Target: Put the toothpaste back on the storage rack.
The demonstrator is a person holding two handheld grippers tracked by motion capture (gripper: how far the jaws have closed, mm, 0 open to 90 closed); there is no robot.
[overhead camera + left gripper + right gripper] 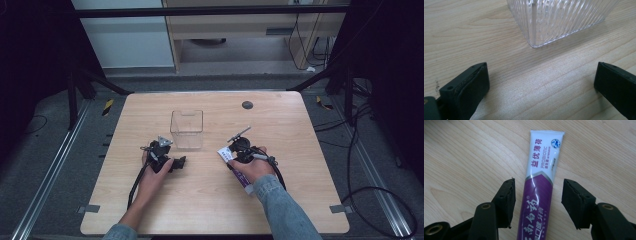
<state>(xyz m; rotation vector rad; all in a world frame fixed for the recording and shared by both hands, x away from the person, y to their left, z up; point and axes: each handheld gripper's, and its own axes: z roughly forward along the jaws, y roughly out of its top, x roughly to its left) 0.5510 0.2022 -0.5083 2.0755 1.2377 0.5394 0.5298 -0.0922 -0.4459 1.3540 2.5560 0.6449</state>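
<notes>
My right gripper (537, 203) sits low over the toothpaste tube (540, 182), its fingers (506, 202) spread apart with the tube lying between them, a gap showing on either side, so nothing is pinched yet. I have lined them up across the tube's purple lower half, I judge because that part is fuller and gives the pads more to bite on than the flat white crimped end. The tube lies flat on the wooden counter (200, 200), its crimped end pointing away from me; in the high view the tube (226, 155) rests right of centre, partly under my right hand (255, 167).

My left gripper (541, 82) is open wide as well, holding nothing, its fingers (471, 87) resting near the counter top and aimed at the near corner of the clear ribbed plastic container (556, 22). I take it that I keep it there to steady the container when the tube comes over. From above, the container (187, 129) stands upright and empty behind the two grippers, well apart from the tube.

Little else is about: a small dark round cap (247, 105) set into the counter farther back. The path from tube to container looks free; the tall wall of the container is the one thing to lift over
</notes>
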